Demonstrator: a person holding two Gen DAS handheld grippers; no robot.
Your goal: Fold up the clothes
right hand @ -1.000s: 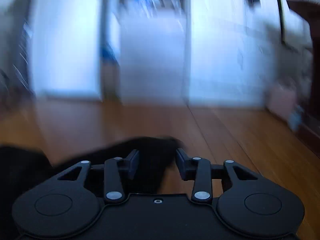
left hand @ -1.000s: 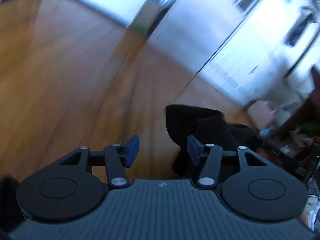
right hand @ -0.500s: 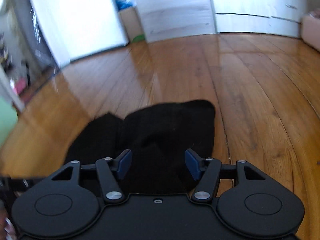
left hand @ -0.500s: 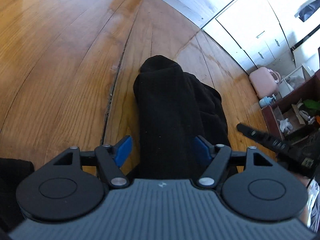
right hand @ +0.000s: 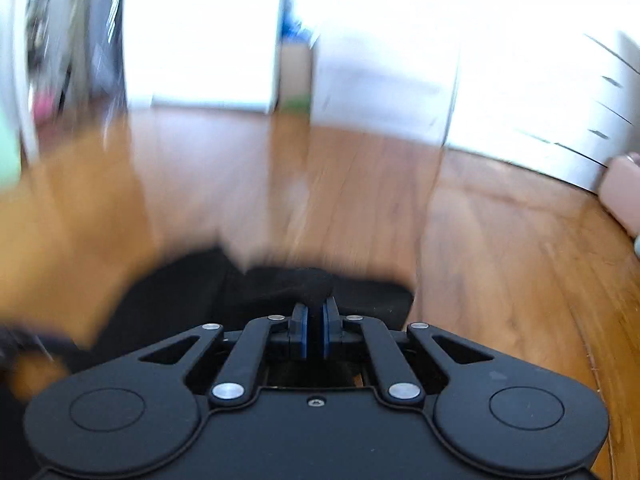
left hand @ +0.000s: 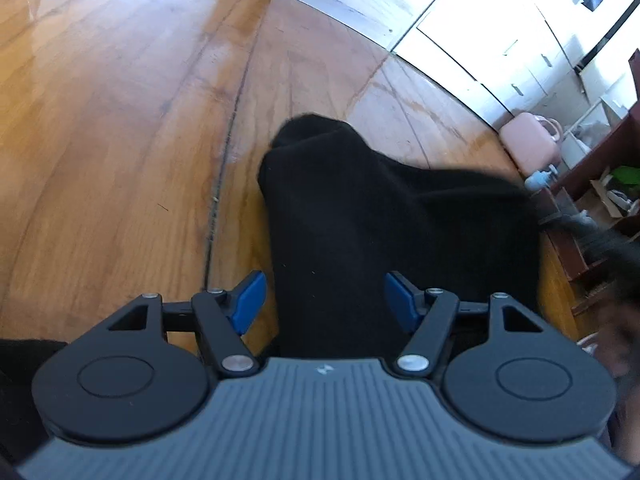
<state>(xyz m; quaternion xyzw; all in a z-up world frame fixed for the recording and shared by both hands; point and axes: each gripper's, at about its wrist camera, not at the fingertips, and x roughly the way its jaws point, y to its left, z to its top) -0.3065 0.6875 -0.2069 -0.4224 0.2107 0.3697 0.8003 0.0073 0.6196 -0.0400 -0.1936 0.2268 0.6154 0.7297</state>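
Note:
A black garment (left hand: pixel 360 208) lies bunched on the wooden floor (left hand: pixel 120 120). In the left wrist view my left gripper (left hand: pixel 324 300) is open, its blue pads (left hand: pixel 250 296) standing either side of a fold of the cloth without pinching it. In the right wrist view, which is blurred by motion, my right gripper (right hand: pixel 314 316) is shut on a bunched edge of the black garment (right hand: pixel 316 280), which spreads out below and to the left. The other gripper shows as a dark blur (left hand: pixel 608 248) at the right edge of the left wrist view.
White cabinets (left hand: pixel 500 40) line the far wall. A pink container (left hand: pixel 532 144) and a dark wooden shelf (left hand: pixel 592 200) with clutter stand at the right. Wooden floor stretches to the left and ahead. More black fabric (left hand: pixel 20 380) lies at the lower left.
My right gripper has gone from open over the garment to shut on its edge and is moving fast. My left gripper stays open, and the cloth at its right has lifted.

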